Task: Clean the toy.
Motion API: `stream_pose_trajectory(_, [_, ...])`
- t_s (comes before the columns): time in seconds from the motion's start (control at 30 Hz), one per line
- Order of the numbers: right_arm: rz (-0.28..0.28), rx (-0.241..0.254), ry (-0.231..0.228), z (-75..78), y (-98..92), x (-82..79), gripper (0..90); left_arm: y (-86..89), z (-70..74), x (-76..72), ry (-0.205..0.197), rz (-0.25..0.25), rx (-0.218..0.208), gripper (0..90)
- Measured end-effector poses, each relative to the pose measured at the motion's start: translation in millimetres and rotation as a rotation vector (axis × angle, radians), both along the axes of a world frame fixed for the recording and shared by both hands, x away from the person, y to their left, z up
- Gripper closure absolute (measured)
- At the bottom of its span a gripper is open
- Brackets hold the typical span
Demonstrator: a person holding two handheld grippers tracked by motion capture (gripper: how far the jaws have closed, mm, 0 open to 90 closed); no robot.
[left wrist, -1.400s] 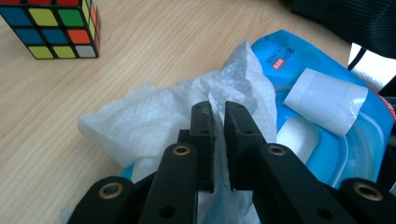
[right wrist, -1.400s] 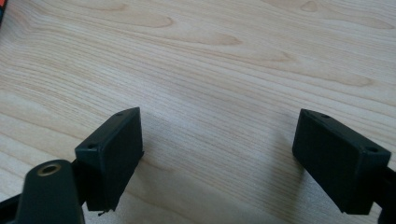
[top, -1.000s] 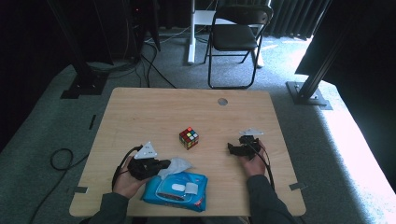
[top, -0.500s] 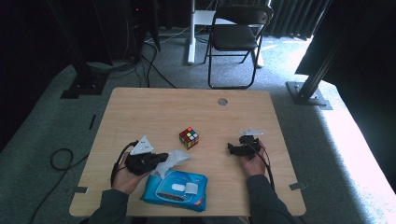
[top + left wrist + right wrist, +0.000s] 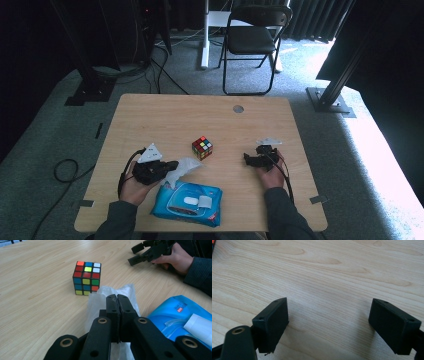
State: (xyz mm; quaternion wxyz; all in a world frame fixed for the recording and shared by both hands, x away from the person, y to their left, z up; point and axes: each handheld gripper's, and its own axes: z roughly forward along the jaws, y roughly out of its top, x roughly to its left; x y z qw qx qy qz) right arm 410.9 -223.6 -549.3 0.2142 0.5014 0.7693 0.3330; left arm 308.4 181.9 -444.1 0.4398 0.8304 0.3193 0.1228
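Your left gripper [image 5: 167,167] sits at the near left of the desk [image 5: 150,115], its fingers [image 5: 111,305] clenched on a white wipe [image 5: 185,166]. In the left gripper view the wipe [image 5: 100,300] is pinched between the two pads and bulges out past the tips and to their left, crumpled. In the high view it trails from the tips toward the cube [image 5: 202,148], stopping just short of it.

The wipe pack [image 5: 187,204], blue, lies flat at the near edge just right of your left hand [image 5: 131,187]; its flap stands open, white label showing. The wipe hangs just above the pack's far left corner; whether it touches the pack you cannot tell.

The cube stands mid-desk, between the two grippers, apart from both.

Your right gripper [image 5: 254,159] rests at the near right, pointing left toward the cube. Its fingers [image 5: 273,320] are released, spread wide over bare wood with nothing between them
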Motion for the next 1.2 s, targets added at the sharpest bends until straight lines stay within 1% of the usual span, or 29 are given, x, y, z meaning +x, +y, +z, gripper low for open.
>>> stream_pose_trajectory(0.4, [0.008, 0.001, 0.001, 0.1, 0.5, 1.1, 15.9, 5.7, 5.7, 0.3, -0.017, 0.022, 0.004, 88.7])
stream_pose_trajectory(0.63, [0.011, 0.001, 0.000, 0.1, 0.6, 0.9, 16.5, 6.4, 10.3, 3.3, -0.027, 0.024, 0.021, 88.7])
stream_pose_trajectory(0.83, [-0.005, 0.002, 0.000, 0.2, 1.2, 0.4, 16.9, 4.8, 18.0, 5.3, -0.047, 0.022, 0.035, 88.7])
stream_pose_trajectory(0.93, [0.001, 0.000, 0.007, 2.0, 2.2, 0.1, 24.3, 4.6, 21.4, 6.6, -0.057, 0.023, 0.040, 88.7])
stream_pose_trajectory(1.0, [0.018, -0.005, 0.016, 4.2, 4.1, -0.1, 30.5, 4.8, 22.9, 7.5, -0.060, 0.023, 0.039, 88.7])
stream_pose_trajectory(1.07, [0.036, -0.005, 0.013, 4.8, 5.1, -0.3, 33.9, 4.7, 23.7, 8.7, -0.064, 0.023, 0.040, 88.7])
stream_pose_trajectory(1.13, [0.057, 0.006, 0.013, 5.3, 7.4, -1.2, 37.8, 4.6, 24.2, 10.3, -0.064, 0.023, 0.039, 88.7])
stream_pose_trajectory(1.2, [0.079, 0.019, 0.019, 6.8, 11.1, -2.1, 38.5, 4.5, 24.6, 11.5, -0.066, 0.025, 0.043, 88.7])
